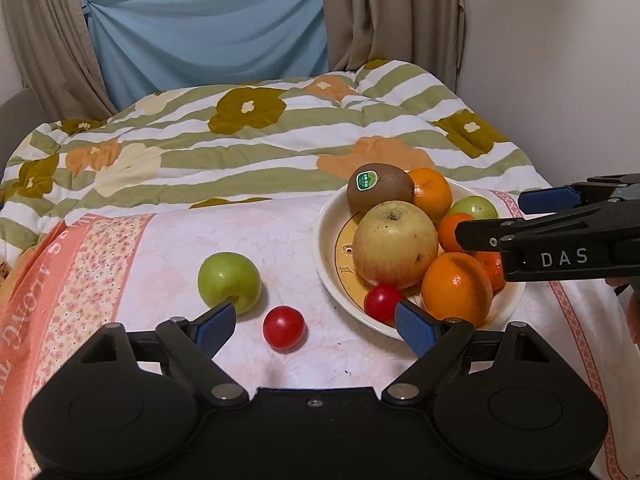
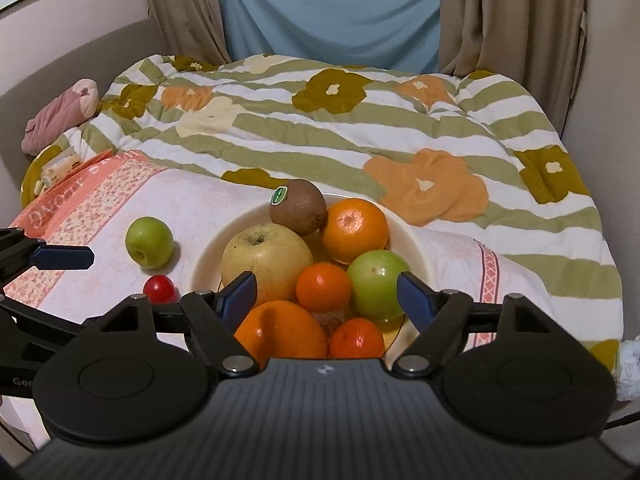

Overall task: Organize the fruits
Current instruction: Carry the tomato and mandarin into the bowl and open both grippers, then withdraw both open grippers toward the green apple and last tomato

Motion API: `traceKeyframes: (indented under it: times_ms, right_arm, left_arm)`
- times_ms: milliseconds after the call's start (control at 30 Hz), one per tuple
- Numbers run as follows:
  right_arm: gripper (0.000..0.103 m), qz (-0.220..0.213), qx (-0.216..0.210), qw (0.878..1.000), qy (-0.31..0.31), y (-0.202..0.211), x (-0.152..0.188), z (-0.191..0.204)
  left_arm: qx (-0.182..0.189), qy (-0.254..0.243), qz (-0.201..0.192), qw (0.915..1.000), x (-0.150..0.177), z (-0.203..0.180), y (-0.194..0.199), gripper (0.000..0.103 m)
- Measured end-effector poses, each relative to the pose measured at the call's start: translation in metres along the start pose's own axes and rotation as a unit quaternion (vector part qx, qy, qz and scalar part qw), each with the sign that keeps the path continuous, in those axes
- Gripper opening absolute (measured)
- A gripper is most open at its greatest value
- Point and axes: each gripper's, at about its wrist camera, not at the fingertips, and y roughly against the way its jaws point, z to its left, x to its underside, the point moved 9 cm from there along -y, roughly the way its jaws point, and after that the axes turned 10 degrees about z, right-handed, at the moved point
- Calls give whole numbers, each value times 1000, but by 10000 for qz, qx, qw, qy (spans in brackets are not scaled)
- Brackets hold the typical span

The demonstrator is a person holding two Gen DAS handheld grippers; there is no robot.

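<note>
- The white bowl (image 1: 326, 240) sits on a pink cloth (image 1: 168, 248) spread over a flowered quilt (image 1: 248, 140), right of the scene's middle, and is already piled with a kiwi (image 1: 380, 192), a big yellow apple (image 1: 394, 244), several oranges and a green fruit.
- Two fruits remain outside it on the cloth, to its left: a green apple (image 1: 229, 282) and, nearer, a small red fruit (image 1: 284, 327). A second red one (image 1: 383, 300) lies inside the bowl's near edge.
- The right gripper (image 2: 326, 294) hangs over the bowl's near side with its jaws spread and nothing between the pads; the fruit beneath looks set down, not held.
- The left gripper (image 1: 314, 322) is likewise released and empty, poised low over the cloth with the loose red fruit roughly between its fingertips.
- The step in hand seems to be gathering the stragglers.
- The next move probably calls for lowering the left jaws around the red fruit, squeezing gently since it is small and round and could roll, then carrying it right to the bowl.
</note>
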Motion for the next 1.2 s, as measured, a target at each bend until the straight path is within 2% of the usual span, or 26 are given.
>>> traceKeyframes:
  times_ms: [267, 433, 767, 967, 1200]
  right_arm:
    - [92, -173, 99, 9998, -4, 34, 2, 6]
    - [92, -289, 140, 9995, -31, 57, 3, 12]
    - [92, -388, 94, 9992, 4, 99, 4, 43]
    - [97, -450, 21, 9987, -216, 110, 5, 71]
    - [101, -382, 180, 9980, -470, 103, 6, 109]
  left_arm:
    - [1, 90, -203, 9998, 1, 3, 28, 90]
    - [-151, 152, -294, 9993, 5, 10, 50, 90]
    - [-315, 243, -542, 9977, 17, 37, 92, 90]
    - [-343, 163, -612, 9974, 18, 65, 105, 90]
    - [-199, -58, -524, 9984, 21, 100, 102, 91]
